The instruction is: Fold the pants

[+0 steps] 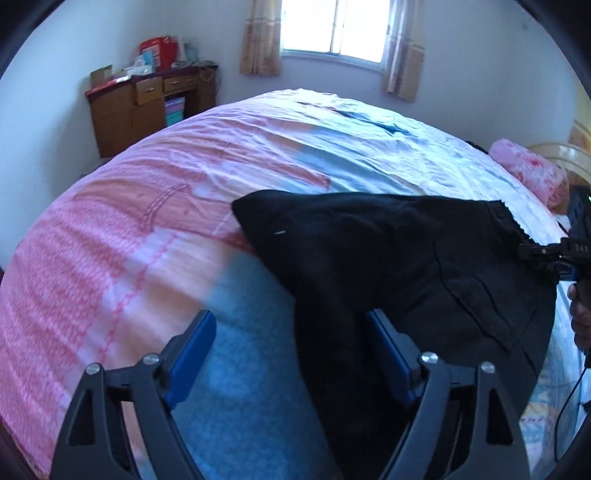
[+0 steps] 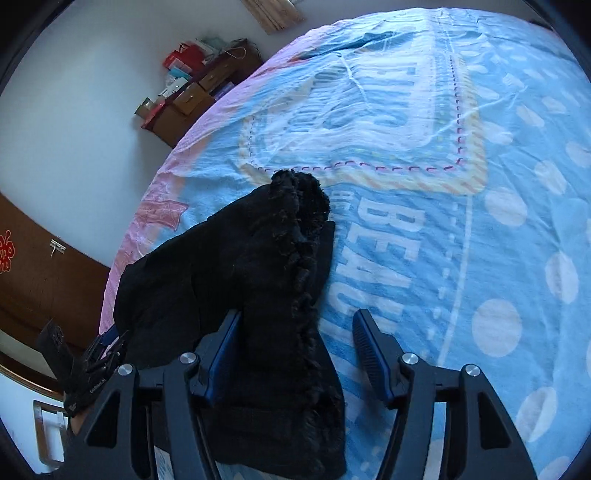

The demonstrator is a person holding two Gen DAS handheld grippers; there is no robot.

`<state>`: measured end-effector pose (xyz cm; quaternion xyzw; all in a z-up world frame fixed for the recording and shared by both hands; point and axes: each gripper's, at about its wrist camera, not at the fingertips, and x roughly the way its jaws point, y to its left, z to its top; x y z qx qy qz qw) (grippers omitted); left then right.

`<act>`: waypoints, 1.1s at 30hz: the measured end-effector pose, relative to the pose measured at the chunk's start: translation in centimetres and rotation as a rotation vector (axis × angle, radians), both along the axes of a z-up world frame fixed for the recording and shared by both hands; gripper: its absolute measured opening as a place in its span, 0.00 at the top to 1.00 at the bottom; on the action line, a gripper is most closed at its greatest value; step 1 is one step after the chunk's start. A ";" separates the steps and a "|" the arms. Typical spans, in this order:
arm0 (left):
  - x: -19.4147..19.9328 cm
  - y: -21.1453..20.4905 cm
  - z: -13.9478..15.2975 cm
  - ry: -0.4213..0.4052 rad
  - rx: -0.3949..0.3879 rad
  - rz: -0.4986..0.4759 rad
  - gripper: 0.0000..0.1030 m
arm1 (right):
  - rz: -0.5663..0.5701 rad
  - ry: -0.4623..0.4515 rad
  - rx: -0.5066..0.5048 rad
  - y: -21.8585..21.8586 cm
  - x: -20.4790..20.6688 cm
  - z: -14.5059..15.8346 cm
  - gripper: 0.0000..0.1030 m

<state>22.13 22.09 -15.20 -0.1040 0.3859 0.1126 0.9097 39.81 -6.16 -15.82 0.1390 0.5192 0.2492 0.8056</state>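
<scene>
Black pants (image 1: 388, 258) lie doubled over on the bed (image 1: 147, 240), a back pocket (image 1: 487, 306) facing up. My left gripper (image 1: 293, 332) stands open low over them; the cloth runs between its blue fingers, close to the right one, and neither pad presses it. In the right wrist view the pants (image 2: 258, 258) show frayed leg ends (image 2: 295, 184) pointing away. My right gripper (image 2: 297, 332) is open too, with the cloth lying slack against its left finger. Each gripper shows in the other's view: the right (image 1: 546, 254) at the waistband, the left (image 2: 99, 350) at the far end.
The sheet (image 2: 443, 221) is pink on one side, blue with white dots and lettering on the other. A pink pillow (image 1: 532, 173) lies at the headboard end. A cluttered wooden desk (image 1: 147, 107) stands by the wall under a window (image 1: 332, 26). A brown door (image 2: 37, 266) is left.
</scene>
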 end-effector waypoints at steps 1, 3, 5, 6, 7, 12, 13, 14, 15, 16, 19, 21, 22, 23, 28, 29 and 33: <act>-0.2 0.0 0.4 -0.007 0.000 0.005 0.17 | -0.019 -0.024 0.013 -0.6 -0.4 0.6 0.39; -1.2 -0.6 1.6 -0.037 0.016 0.002 0.17 | -0.047 -0.056 0.049 -1.6 -1.2 1.8 0.39; -2.3 -1.4 2.7 -0.060 0.039 -0.005 0.17 | -0.112 -0.091 0.041 -3.1 -2.4 2.9 0.38; -2.6 -1.8 3.1 -0.067 0.044 -0.013 0.16 | -0.132 -0.101 0.049 -3.7 -2.9 3.2 0.38; -3.0 -2.3 3.5 -0.070 0.051 -0.020 0.15 | -0.149 -0.109 0.066 -4.6 -3.8 3.6 0.38; -4.3 -4.9 5.1 -0.085 0.097 -0.058 0.13 | -0.183 -0.148 0.062 -5.6 -7.8 5.0 0.38; -4.7 -5.3 5.5 -0.093 0.097 -0.069 0.13 | -0.190 -0.165 0.050 -5.7 -8.9 5.4 0.38; -5.0 -5.7 5.7 -0.094 0.096 -0.099 0.13 | -0.200 -0.186 0.031 -5.7 -10.1 6.0 0.38; -5.4 -6.0 6.0 -0.101 0.098 -0.103 0.13 | -0.207 -0.208 0.009 -5.4 -11.1 6.5 0.38; -5.7 -6.2 6.3 -0.108 0.099 -0.107 0.13 | -0.209 -0.238 -0.011 -5.1 -12.5 7.1 0.38; -6.6 -6.9 6.9 -0.122 0.091 -0.123 0.12 | -0.191 -0.331 -0.055 -3.6 -15.8 8.8 0.38; -7.0 -7.1 7.2 -0.126 0.088 -0.129 0.12 | -0.162 -0.372 -0.080 -2.4 -17.4 9.7 0.38; -7.2 -7.2 7.2 -0.127 0.088 -0.128 0.12 | -0.147 -0.392 -0.096 -1.8 -18.3 10.1 0.38; -7.5 -7.2 7.2 -0.130 0.084 -0.126 0.12 | -0.139 -0.405 -0.104 -1.4 -18.6 10.3 0.38; -8.6 -7.3 7.3 -0.135 0.066 -0.132 0.12 | -0.106 -0.455 -0.148 0.2 -20.8 11.3 0.38; -8.7 -7.4 7.3 -0.135 0.065 -0.133 0.12 | -0.099 -0.454 -0.151 0.5 -21.1 11.3 0.38; -9.2 -7.4 7.4 -0.141 0.059 -0.130 0.12 | -0.090 -0.457 -0.154 1.0 -21.8 11.4 0.38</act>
